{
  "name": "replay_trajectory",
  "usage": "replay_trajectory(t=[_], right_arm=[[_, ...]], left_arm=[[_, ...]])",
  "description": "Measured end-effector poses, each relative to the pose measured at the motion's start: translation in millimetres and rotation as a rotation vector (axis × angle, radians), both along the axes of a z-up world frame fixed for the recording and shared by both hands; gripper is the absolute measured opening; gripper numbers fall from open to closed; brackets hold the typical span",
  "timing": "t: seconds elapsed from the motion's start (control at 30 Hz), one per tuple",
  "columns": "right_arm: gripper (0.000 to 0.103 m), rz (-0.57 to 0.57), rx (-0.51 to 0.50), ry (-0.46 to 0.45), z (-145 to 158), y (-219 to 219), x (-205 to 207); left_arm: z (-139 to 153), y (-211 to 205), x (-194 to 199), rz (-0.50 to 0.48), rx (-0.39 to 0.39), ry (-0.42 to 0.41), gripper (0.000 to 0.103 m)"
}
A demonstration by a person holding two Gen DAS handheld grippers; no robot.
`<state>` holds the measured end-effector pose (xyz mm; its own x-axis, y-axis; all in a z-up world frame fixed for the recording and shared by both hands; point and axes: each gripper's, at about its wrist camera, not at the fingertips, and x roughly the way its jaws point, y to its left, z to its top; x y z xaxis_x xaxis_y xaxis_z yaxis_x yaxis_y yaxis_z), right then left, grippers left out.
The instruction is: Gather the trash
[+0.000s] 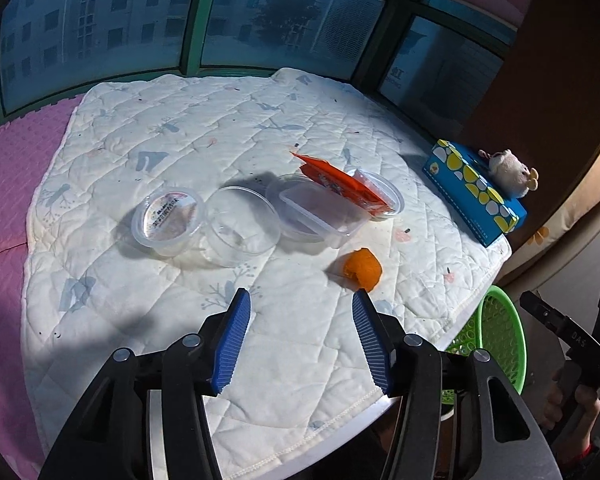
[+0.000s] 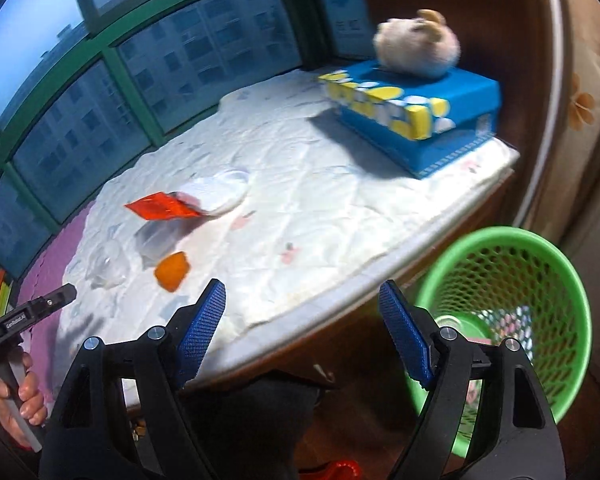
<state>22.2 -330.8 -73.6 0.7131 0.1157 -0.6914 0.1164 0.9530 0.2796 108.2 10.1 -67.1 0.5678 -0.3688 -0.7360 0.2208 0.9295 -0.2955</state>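
**Orange peel next, basket waiting**

On the quilted surface (image 1: 188,128), the orange peel (image 1: 362,268) lies just beyond the left hand-held gripper (image 1: 300,340), which is parted and empty, as is the right hand-held gripper (image 2: 304,332). Straddle the peel squarely (it looks soft), then close. Count: one peel, one red wrapper (image 1: 340,184), four clear containers, one green basket (image 2: 500,320).

peel (image 1: 362,269) in front of tubs (image 1: 236,224), bin (image 2: 508,312) beside table (image 2: 300,312)
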Motion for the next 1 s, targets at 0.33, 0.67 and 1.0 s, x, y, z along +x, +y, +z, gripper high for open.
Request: replay_trajectory(t=[0.33, 0.67, 1.0], right_arm=[[0.079, 0.095, 0.018, -0.01, 6, 39, 40], [0.079, 0.124, 0.019, -0.014, 7, 42, 59], [0.079, 0.149, 0.018, -0.011, 6, 43, 80]], left_arm=[[18, -7, 38, 0.006, -0.084, 0.014, 0.052], [14, -54, 95, -0.005, -0.146, 0.108, 0.052], [-10, -64, 132, 0.03, -0.212, 0.214, 0.05]])
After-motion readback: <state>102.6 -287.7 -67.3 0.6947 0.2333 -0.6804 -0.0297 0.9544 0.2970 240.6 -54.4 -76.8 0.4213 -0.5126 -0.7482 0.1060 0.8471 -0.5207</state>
